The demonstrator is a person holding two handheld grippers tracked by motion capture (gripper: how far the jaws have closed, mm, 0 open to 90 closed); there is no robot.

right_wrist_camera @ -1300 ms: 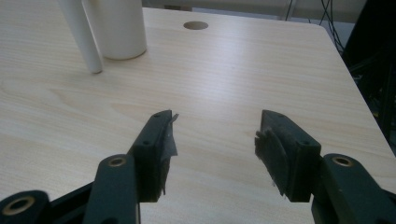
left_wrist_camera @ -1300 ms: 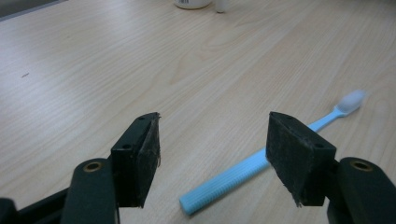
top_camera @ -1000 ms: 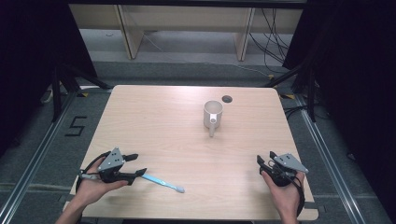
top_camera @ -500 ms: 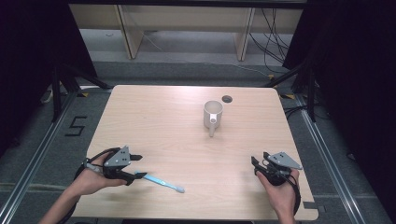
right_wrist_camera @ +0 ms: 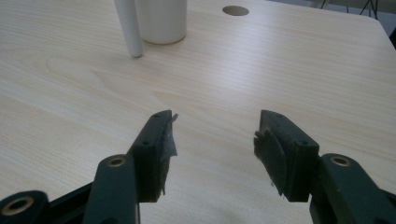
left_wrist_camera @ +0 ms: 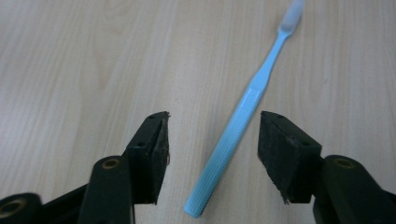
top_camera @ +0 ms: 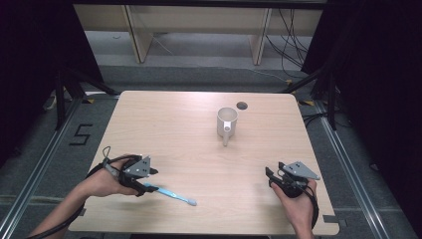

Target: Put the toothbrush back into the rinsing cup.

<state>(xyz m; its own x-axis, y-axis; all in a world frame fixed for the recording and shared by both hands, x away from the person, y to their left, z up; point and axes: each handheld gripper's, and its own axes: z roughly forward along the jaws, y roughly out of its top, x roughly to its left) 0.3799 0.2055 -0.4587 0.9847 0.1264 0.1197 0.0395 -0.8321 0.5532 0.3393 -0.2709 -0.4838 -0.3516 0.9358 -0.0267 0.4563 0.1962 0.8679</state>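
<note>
Left gripper view first, and we see the left gripper (left_wrist_camera: 212,135) with its jaws spread wide, the handle end of the light blue toothbrush (left_wrist_camera: 243,123) lying flat on the wooden table (left_wrist_camera: 84,56) between them, touched by neither pad. From the high view we find that toothbrush near the front left edge, its bristle end pointing away toward the table's middle. Over on the right, we have the right gripper (right_wrist_camera: 215,135) just as wide apart and holding nothing, while the white mug (top_camera: 227,121) stands upright well beyond it, handle toward us, just beside a round hole (top_camera: 242,105) in the tabletop.
</note>
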